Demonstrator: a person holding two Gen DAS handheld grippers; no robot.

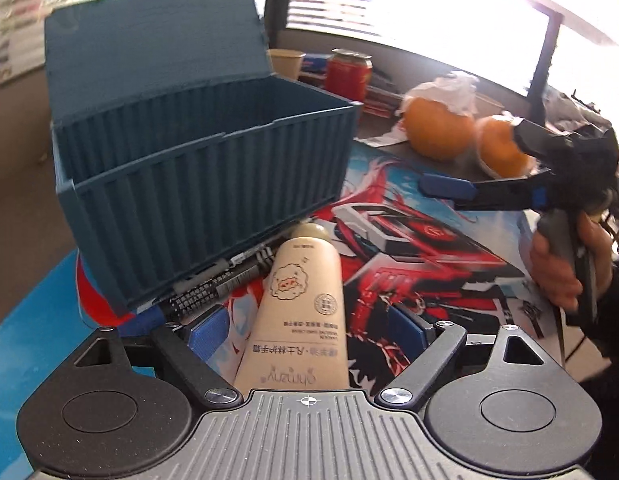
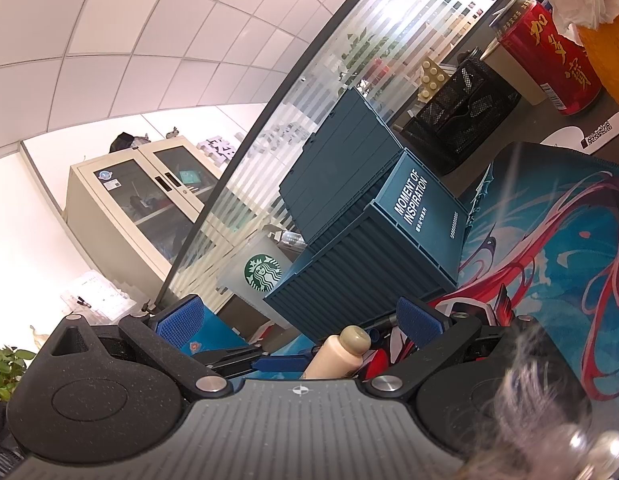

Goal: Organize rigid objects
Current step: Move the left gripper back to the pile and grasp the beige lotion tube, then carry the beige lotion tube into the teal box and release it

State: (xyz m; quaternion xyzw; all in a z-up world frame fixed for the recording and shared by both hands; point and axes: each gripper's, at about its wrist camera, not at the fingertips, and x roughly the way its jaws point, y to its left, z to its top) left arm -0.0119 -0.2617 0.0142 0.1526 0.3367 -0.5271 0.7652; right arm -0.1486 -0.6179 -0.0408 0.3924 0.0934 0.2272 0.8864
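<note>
Lying on the printed desk mat (image 1: 449, 264), a cream hand-cream tube (image 1: 297, 312) points its cap toward the dark teal container-style storage box (image 1: 205, 184) at twelve o'clock in the left wrist view. The box lid (image 1: 149, 48) stands raised; the visible part of the interior shows nothing, and the floor is hidden by the front wall. Black pens (image 1: 213, 284) lie against the box base at ten o'clock from the tube. The left gripper (image 1: 309, 330) straddles the tube with jaws spread wide, pads clear of it. The right gripper (image 2: 301, 318), held in a hand (image 1: 557, 264) at three o'clock, also stands open and empty. Behind, at one o'clock, sit a red drink can (image 1: 348, 74), a paper cup (image 1: 286, 62) and two oranges (image 1: 437, 124).
</note>
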